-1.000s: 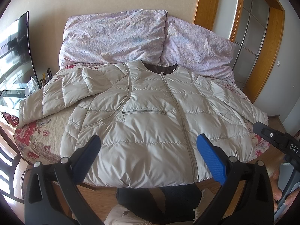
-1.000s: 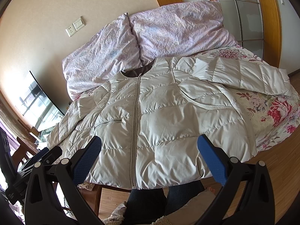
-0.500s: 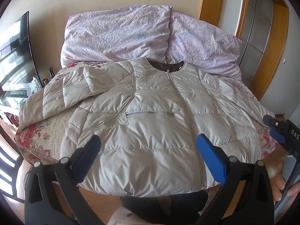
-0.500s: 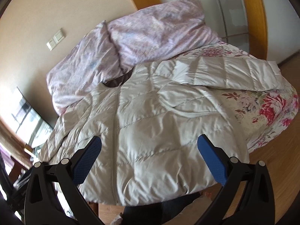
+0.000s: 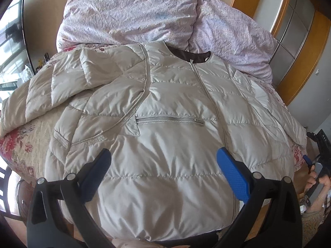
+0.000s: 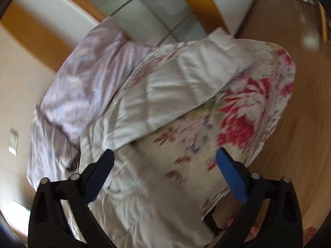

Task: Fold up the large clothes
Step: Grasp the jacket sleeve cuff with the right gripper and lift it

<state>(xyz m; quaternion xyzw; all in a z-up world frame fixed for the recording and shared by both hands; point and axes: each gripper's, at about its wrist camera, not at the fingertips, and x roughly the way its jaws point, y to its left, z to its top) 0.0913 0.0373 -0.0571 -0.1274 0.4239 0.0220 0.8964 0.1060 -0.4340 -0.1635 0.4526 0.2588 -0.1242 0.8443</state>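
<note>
Left wrist view: pale grey puffer jacket [image 5: 165, 111] spread front-up across the bed [image 5: 22, 142], zip closed, collar toward two lilac pillows [image 5: 132, 10] at the head. One sleeve [image 5: 53, 86] thrown out to the left side over the floral bedspread; the other sleeve lying along the right edge of the body. Horizontal chest pocket zip [image 5: 169, 119] near the middle. Hem hanging just over the near edge of the bed. Left gripper [image 5: 163, 166] poised over the lower front of the jacket, blue-padded fingers [image 5: 233, 175] spread wide, holding nothing; whether touching the fabric, cannot tell. At the far right edge, part of the right gripper [image 5: 321, 157] with the person's hand [image 5: 318, 184] on its handle. Wooden door frame [image 5: 304, 47] behind the bed on the right.

Right wrist view: heavily blurred and tilted. Right gripper [image 6: 163, 165] fingers [image 6: 232, 175] wide apart, empty. Ahead, the floral bedspread [image 6: 248, 107] at the corner of the bed, with the jacket's sleeve [image 6: 186, 82] draped across it and running toward the far corner. More of the jacket below and left of the fingers. Lilac pillows [image 6: 82, 82] at upper left, wooden floor [image 6: 300, 124] on the right, wall switch plate [image 6: 13, 141] at far left.
</note>
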